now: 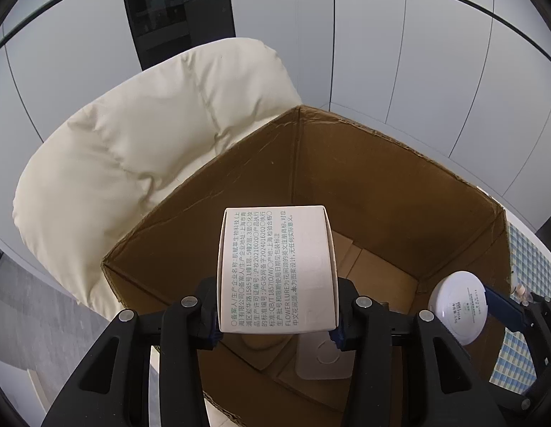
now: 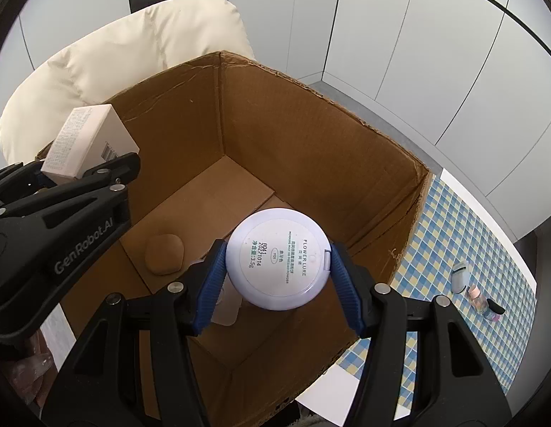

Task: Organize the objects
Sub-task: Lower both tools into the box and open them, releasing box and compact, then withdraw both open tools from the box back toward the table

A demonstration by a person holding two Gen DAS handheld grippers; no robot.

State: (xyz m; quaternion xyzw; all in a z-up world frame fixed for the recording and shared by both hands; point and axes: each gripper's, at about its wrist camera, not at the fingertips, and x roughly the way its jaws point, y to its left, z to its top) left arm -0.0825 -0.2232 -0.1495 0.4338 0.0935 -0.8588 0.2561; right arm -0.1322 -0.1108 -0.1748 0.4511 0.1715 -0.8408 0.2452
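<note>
Left wrist view: left gripper (image 1: 277, 306) pinches the white carton (image 1: 277, 270), right gripper (image 2: 277, 277) the compact (image 2: 277, 258) — both over the cardboard box (image 2: 311, 135), probably for dropping in.

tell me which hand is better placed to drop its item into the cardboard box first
Right, probably. The right gripper holds the round compact over the cardboard box's open middle, while the left gripper holds the white carton nearer the box's near wall.

A white printed carton (image 1: 277, 270) and a round lavender powder compact (image 2: 277, 258) are hanging, gripped, above an open brown cardboard box (image 2: 311, 135).
</note>
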